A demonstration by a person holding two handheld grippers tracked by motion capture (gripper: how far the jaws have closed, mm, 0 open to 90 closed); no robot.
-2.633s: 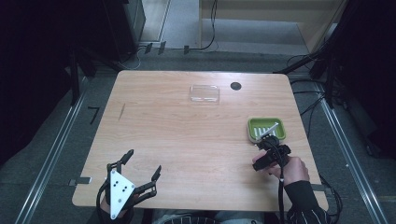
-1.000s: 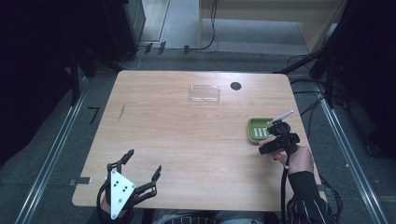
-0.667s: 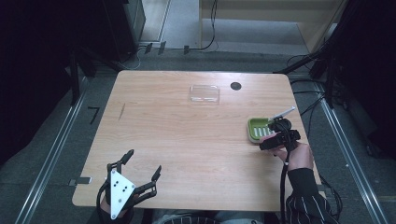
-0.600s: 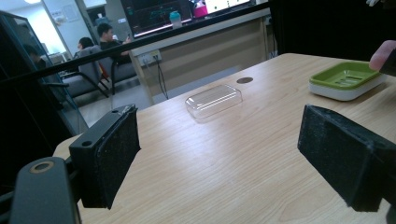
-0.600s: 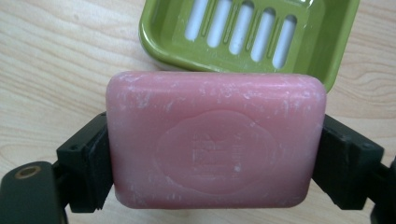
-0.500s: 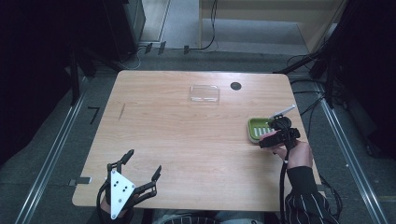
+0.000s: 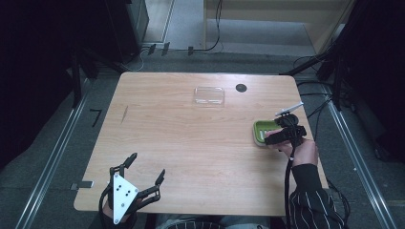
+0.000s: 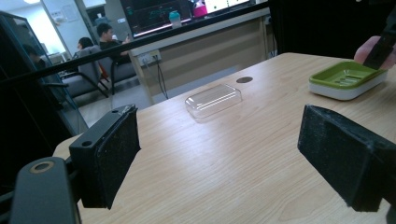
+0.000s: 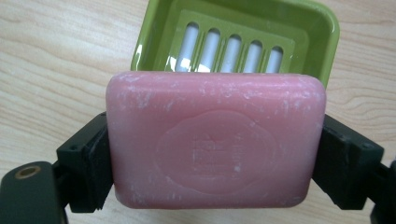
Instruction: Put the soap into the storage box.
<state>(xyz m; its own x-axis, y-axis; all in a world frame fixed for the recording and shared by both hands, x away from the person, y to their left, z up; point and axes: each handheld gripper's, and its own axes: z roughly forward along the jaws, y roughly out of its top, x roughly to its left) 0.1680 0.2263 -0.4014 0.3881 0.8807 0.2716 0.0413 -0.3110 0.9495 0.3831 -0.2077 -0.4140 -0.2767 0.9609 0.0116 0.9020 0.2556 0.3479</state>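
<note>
The right gripper [image 9: 215, 158] is clamped on a pink soap [image 9: 215, 140], its pads pressing the bar's two short ends, and the bar hangs just above the near rim of the green dish [image 9: 322, 37], which sits on the counter [image 9: 56, 56] near its right edge. In the high view the same gripper [image 7: 285, 136] sits over the dish [image 7: 261, 129], with the hand [image 7: 301, 151] behind it. The step in hand looks like setting the soap into the dish, and doing it well probably means carrying the bar a little farther forward so that it sits over the slotted grate rather than over the near rim, keeping its long side parallel to the dish's long side. The bar seems nearly as wide as the dish's inside, so the pads at its ends may catch the side walls; lowering it level and slowly, then letting go only once the soap rests on the grate, should keep it from tipping or sliding out. The dish is light and close to the counter's edge, so pushing sideways on it is best avoided. The left gripper [image 7: 143, 179] rests with its jaws wide apart at the counter's near left corner, well away from the dish, and a clear lid [image 7: 209, 95] lies at the far side.
</note>
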